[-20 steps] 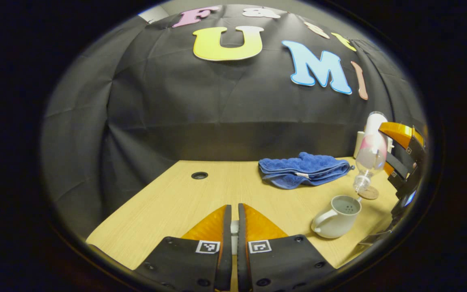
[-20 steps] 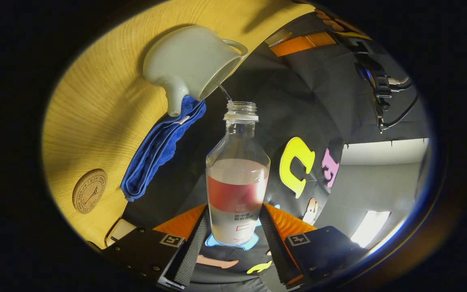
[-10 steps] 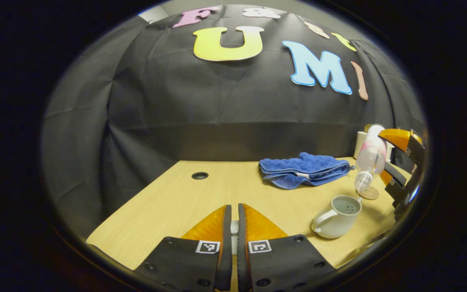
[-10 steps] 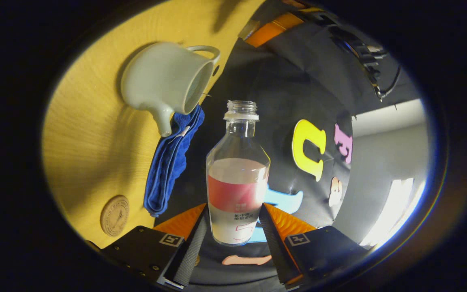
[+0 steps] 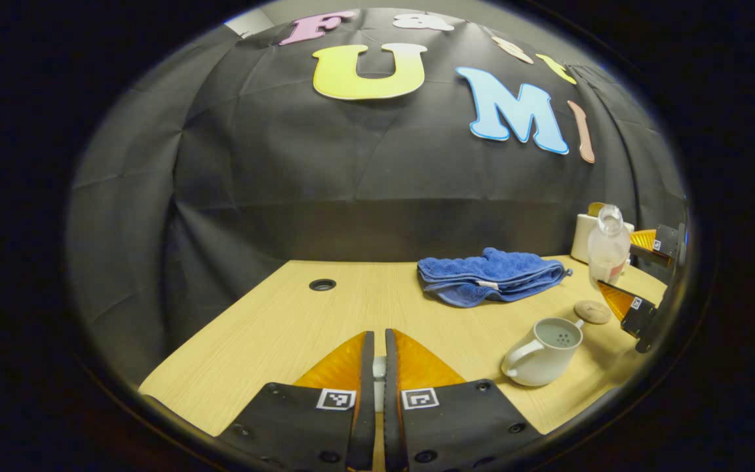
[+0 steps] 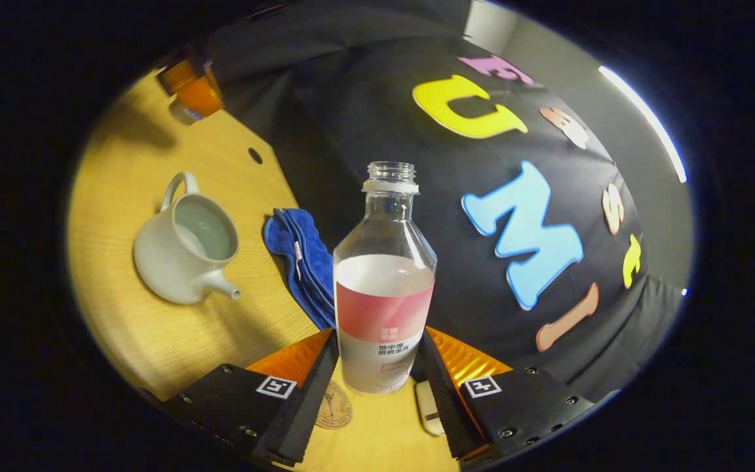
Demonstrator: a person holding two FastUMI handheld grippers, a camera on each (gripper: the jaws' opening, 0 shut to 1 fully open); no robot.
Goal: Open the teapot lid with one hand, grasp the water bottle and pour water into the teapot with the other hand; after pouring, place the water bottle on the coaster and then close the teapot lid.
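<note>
Black cloth walls close off the booth behind a pale wooden tabletop (image 5: 299, 321).

In the left gripper view, the left gripper (image 5: 378, 367) sits low at 6 o'clock with its jaws clenched on a small pale piece, the lid (image 5: 379, 367), of which just a sliver shows between the fingers. A round cable hole (image 5: 322, 284) lies in the tabletop at about 10 o'clock from the gripper. A folded blue towel (image 5: 492, 275) rests near the back edge at about 2 o'clock. The teapot (image 5: 541, 351) stands uncovered at about 3 o'clock, handle turned toward the camera, with water and strainer holes visible inside. Just past it lies the round cork coaster (image 5: 592, 311). Beyond the coaster, the water bottle (image 5: 607, 249) stands upright in the air, gripped by the right gripper (image 5: 633, 275) at the far right edge. A pale box (image 5: 584, 236) stands behind the bottle against the cloth.

In the right gripper view, the right gripper (image 6: 377, 367) has its jaws grasping the water bottle (image 6: 384, 282) at its lower part, both fingers pressed on its sides. The bottle is uncapped, upright and roughly half full. The coaster (image 6: 333, 406) shows at about 7 o'clock just below the bottle's base; whether the bottle touches it cannot be told. The teapot (image 6: 181, 252) sits at 9 o'clock, spout toward the towel (image 6: 302, 262). The left gripper (image 6: 194, 95) appears far off at 11 o'clock.
</note>
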